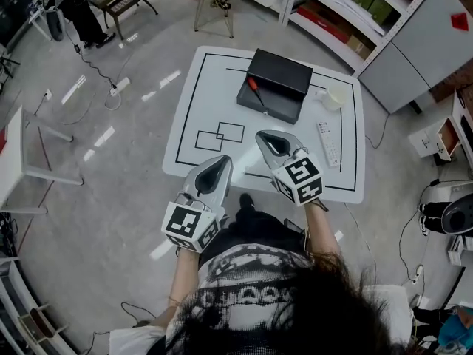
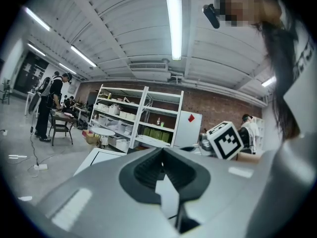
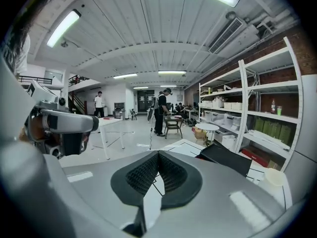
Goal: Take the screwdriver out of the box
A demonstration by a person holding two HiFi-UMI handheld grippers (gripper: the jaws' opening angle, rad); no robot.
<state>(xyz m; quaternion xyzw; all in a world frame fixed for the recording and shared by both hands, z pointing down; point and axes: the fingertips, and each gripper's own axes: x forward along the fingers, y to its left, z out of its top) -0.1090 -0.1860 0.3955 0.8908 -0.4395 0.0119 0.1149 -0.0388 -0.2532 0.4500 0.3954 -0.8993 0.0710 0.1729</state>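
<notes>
Screwdriver point(image 1: 256, 93) is lying in the black box point(image 1: 284, 76) at the far side of the white table point(image 1: 207, 87), red handle pointing away from the person. It's prob. light, stiff & a bit slick, so the thicker red handle is looking like the best spot to pinch. Left hand-held gripper point(image 1: 220, 165) & right hand-held gripper point(image 1: 267, 137) are hovering at the table's near edge, well short of the box, jaws pressed together w/ nothing btwn them.

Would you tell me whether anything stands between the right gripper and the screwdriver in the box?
Nothing visible does. In the head view only bare white table lies between the right gripper and the black box, whose screwdriver lies uncovered at its left side. The remote lies off to the right, clear of that path.
</notes>
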